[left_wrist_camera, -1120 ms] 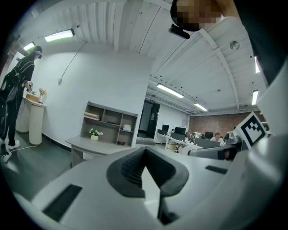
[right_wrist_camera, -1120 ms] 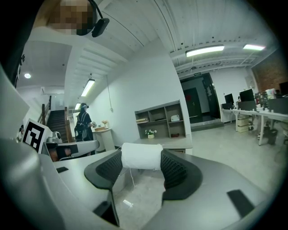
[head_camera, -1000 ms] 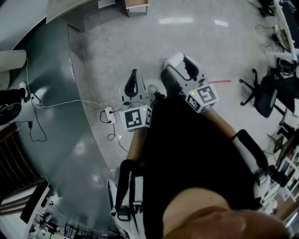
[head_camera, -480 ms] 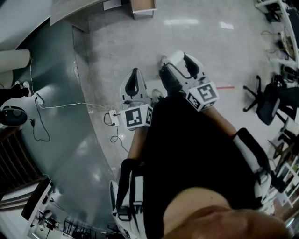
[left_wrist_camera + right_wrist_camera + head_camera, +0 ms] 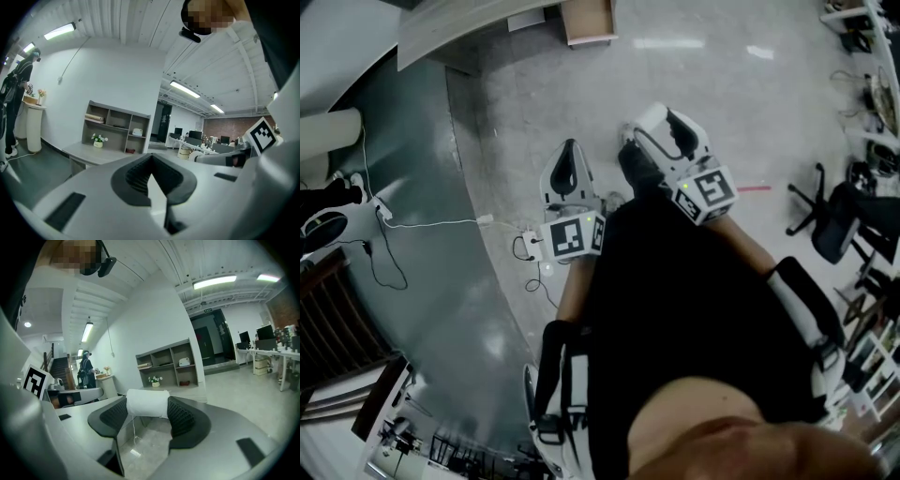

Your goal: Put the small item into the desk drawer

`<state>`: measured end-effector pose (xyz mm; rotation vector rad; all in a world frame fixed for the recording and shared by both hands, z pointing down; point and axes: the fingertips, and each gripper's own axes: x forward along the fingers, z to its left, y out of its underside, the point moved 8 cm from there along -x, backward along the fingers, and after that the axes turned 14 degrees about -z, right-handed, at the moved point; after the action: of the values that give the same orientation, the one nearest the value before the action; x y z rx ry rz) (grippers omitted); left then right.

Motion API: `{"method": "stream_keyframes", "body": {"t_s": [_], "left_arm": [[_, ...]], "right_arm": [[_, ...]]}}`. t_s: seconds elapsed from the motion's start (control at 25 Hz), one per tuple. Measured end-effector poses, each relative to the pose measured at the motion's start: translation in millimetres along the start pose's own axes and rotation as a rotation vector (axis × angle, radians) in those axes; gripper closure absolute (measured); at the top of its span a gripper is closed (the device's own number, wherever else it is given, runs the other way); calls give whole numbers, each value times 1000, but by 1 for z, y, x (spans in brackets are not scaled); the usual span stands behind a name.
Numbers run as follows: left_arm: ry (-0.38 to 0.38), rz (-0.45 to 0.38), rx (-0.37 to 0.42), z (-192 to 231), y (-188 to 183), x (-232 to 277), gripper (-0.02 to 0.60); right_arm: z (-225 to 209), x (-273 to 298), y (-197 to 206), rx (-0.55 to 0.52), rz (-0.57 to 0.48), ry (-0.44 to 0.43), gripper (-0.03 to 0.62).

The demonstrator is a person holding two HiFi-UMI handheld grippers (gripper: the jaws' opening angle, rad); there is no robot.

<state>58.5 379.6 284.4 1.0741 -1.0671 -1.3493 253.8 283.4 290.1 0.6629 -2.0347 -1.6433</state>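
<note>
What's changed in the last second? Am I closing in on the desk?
It seems so. The desk and the brown box by it have slid further into the head view from the top, while the floor cable and the chair drifted down. Nothing was visibly taken or let go. The right tongs, holding the white item, and the shut, empty left tongs kept their places.

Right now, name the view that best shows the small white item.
Right gripper view: the white item sits clamped in the right gripper. Head view hides it; left gripper view misses it.
</note>
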Motion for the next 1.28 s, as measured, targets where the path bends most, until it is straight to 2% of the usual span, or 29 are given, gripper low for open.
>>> {"method": "stream_keyframes", "body": {"t_s": [0.4,0.68,1.04,1.28], "left_arm": [[-9,22,14,-4,1,97,583],[-31,14,18,-13,-3,139,583],[-41,24,28,-3,3,158,583],[-3,22,7,14,6,184,583]], "right_arm": [[-73,64,-11,7,8,-28,336],[-115,86,-20,19,18,-31,336],[-132,106,-13,27,23,-11,336],[-132,123,-15,11,17,10,336]]}}
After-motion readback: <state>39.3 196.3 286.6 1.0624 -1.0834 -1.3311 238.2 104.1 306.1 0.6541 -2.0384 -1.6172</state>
